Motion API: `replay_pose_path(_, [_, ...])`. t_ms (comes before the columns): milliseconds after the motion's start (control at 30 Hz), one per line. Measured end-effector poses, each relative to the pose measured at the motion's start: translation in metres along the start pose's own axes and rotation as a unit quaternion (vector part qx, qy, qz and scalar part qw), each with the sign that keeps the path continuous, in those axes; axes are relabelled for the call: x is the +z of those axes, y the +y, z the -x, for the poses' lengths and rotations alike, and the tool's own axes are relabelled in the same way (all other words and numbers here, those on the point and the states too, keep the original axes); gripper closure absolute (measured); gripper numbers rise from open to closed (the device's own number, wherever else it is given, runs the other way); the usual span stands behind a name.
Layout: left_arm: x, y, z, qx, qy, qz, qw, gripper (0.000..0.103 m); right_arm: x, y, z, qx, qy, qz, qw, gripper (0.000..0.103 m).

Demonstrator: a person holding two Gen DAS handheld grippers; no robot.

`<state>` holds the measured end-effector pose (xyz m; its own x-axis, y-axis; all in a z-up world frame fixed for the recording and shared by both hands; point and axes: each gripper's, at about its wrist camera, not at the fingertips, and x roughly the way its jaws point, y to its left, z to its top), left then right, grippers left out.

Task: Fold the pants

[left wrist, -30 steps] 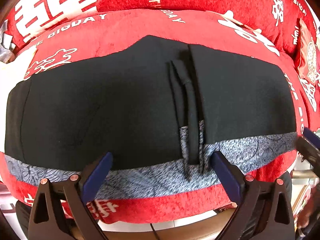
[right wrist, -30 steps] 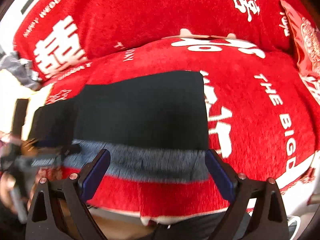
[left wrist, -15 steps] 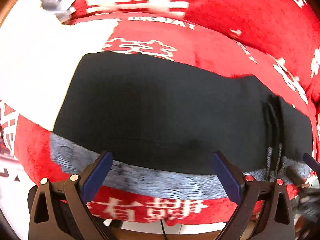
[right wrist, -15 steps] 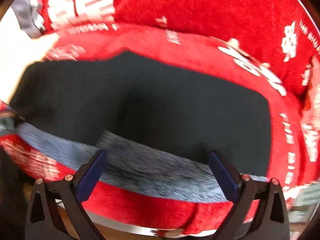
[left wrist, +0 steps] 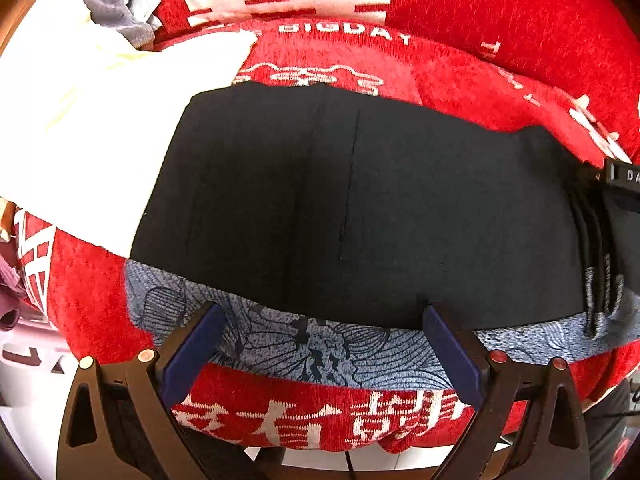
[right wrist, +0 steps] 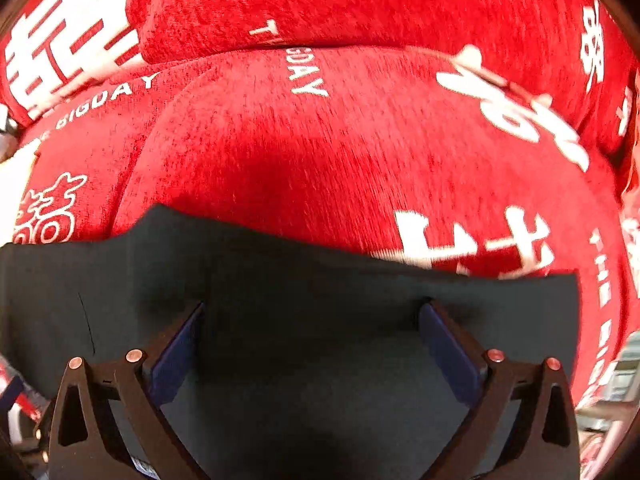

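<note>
The black pants [left wrist: 360, 208] lie flat across a red sofa seat, with a grey-blue patterned band [left wrist: 320, 348] along their near edge. My left gripper [left wrist: 320, 316] is open and hovers at that near edge, above the band. Black drawstrings [left wrist: 596, 264] lie at the far right of the left wrist view. My right gripper [right wrist: 312, 312] is open, low over the black cloth [right wrist: 300, 360], which fills the lower half of its view. Whether its fingers touch the cloth I cannot tell.
The red sofa cover [right wrist: 320, 160] with white lettering runs under and behind the pants. A white cloth [left wrist: 80, 140] and a grey garment [left wrist: 108, 4] lie at the left. Part of the other gripper [left wrist: 624, 176] shows at the right edge of the left wrist view.
My left gripper has swung left along the near edge toward the white cloth. My right gripper has moved forward and down over the black cloth, which now fills its lower view.
</note>
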<state>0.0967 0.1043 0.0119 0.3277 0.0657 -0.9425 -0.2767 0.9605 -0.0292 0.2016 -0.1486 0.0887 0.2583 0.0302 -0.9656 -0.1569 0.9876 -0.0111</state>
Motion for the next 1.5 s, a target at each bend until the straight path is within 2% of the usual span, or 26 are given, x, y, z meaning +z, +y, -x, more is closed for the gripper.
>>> replay_pose_path(33, [0.0,0.003,0.003,-0.001,-0.005,0.003,1.0,0.003,-0.004,0.011,0.013,0.02,-0.022,0.009,0.999,0.0])
replay_pose_path(100, [0.002,0.009,0.006,0.005,-0.015,0.009,0.9998,0.003,-0.017,0.03,0.027,0.032,-0.046,0.039,0.998,0.0])
replay_pose_path(233, [0.004,0.02,0.001,0.011,-0.009,0.017,0.9997,0.003,-0.044,0.074,0.02,0.043,-0.034,0.099,0.994,0.0])
replay_pose_path(267, [0.004,0.023,0.0,0.012,-0.008,0.017,0.9998,0.003,-0.052,0.083,0.017,0.023,-0.035,0.113,0.993,0.0])
replay_pose_path(300, [0.002,0.025,-0.001,0.013,-0.007,0.016,0.9998,0.003,-0.062,0.095,0.015,-0.021,-0.051,0.142,0.988,0.0])
replay_pose_path(333, [0.0,0.028,0.0,0.016,-0.008,0.016,0.9997,0.003,-0.07,0.103,0.012,-0.046,-0.058,0.163,0.984,0.0])
replay_pose_path(400, [-0.003,0.032,0.0,0.017,-0.006,0.017,0.9997,0.003,-0.084,0.112,0.013,-0.076,-0.07,0.187,0.977,0.0])
replay_pose_path(500, [-0.008,0.044,-0.001,0.007,-0.002,0.029,0.9995,0.003,-0.1,0.114,0.024,-0.063,-0.074,0.207,0.974,0.0])
replay_pose_path(567, [-0.01,0.051,0.0,0.001,-0.002,0.037,0.9993,0.003,-0.114,0.117,0.035,-0.028,-0.081,0.227,0.97,0.0])
replay_pose_path(600, [-0.01,0.054,0.0,-0.004,-0.001,0.039,0.9992,0.003,-0.117,0.121,0.035,-0.003,-0.071,0.236,0.969,0.0])
replay_pose_path(633, [-0.011,0.058,-0.001,-0.007,0.001,0.04,0.9992,0.003,-0.121,0.126,0.03,0.039,-0.034,0.25,0.967,0.0])
replay_pose_path(667, [-0.011,0.061,-0.002,-0.009,0.003,0.041,0.9991,0.003,-0.122,0.128,0.025,0.06,-0.011,0.256,0.965,0.0])
replay_pose_path(700, [-0.012,0.064,-0.003,-0.012,0.004,0.042,0.999,0.003,-0.121,0.131,0.02,0.071,0.008,0.259,0.963,0.0])
replay_pose_path(767, [-0.015,0.072,-0.006,-0.015,0.01,0.047,0.9987,0.003,-0.113,0.133,0.023,0.071,-0.005,0.265,0.962,0.0])
replay_pose_path(867, [-0.02,0.082,-0.012,-0.033,0.021,0.059,0.9975,0.003,-0.089,0.136,0.033,0.116,-0.021,0.272,0.955,0.0])
replay_pose_path(933, [-0.022,0.085,-0.016,-0.041,0.023,0.064,0.9968,0.001,-0.07,0.146,0.033,0.144,-0.026,0.291,0.945,0.0])
replay_pose_path(1000, [-0.024,0.082,-0.016,-0.035,0.018,0.057,0.9976,0.001,-0.05,0.156,0.028,0.159,-0.041,0.308,0.937,0.0])
replay_pose_path(1100, [-0.026,0.078,-0.016,-0.027,0.009,0.042,0.9987,0.001,-0.027,0.186,0.016,0.178,-0.053,0.349,0.918,0.0])
replay_pose_path(1233, [-0.03,0.081,-0.015,-0.035,-0.002,0.041,0.9985,0.001,-0.01,0.227,-0.014,0.205,0.007,0.429,0.879,0.0])
replay_pose_path(1300, [-0.032,0.082,-0.014,-0.035,-0.006,0.039,0.9986,0.001,-0.001,0.234,-0.018,0.232,0.02,0.443,0.866,0.0])
replay_pose_path(1333, [-0.033,0.082,-0.014,-0.033,-0.01,0.038,0.9987,0.001,0.006,0.239,-0.025,0.247,0.048,0.44,0.862,0.0])
replay_pose_path(1400, [-0.033,0.082,-0.013,-0.031,-0.012,0.037,0.9988,0.001,0.012,0.242,-0.035,0.262,0.095,0.424,0.862,0.0])
replay_pose_path(1500, [-0.034,0.085,-0.012,-0.036,-0.013,0.037,0.9986,0.001,0.011,0.246,-0.033,0.262,0.118,0.433,0.854,0.005])
